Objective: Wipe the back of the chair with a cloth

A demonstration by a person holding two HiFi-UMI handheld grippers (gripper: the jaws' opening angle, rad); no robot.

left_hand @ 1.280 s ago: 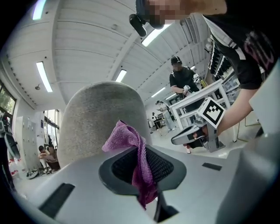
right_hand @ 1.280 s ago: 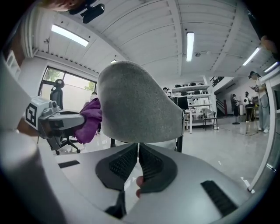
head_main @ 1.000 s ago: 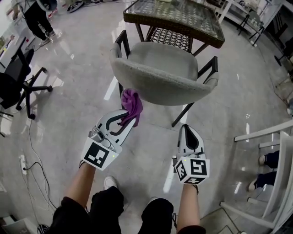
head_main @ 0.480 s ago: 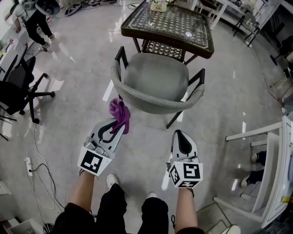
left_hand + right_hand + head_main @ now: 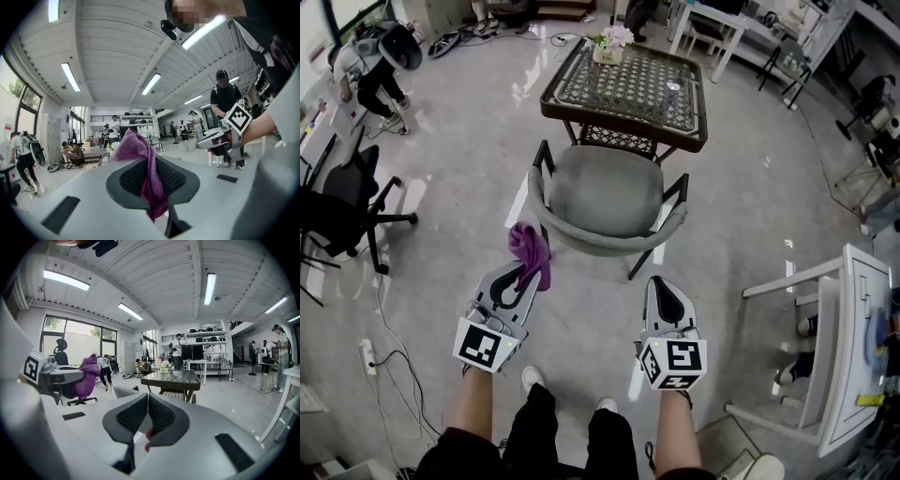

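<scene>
Hanging limp from the clenched left gripper (image 5: 525, 274), the purple cloth (image 5: 531, 249) looks light, soft and floppy. It is pinched at one end, near but apart from the curved back (image 5: 602, 242) of the grey armchair (image 5: 605, 192). The right gripper (image 5: 662, 286) is pressed together, empty.
</scene>
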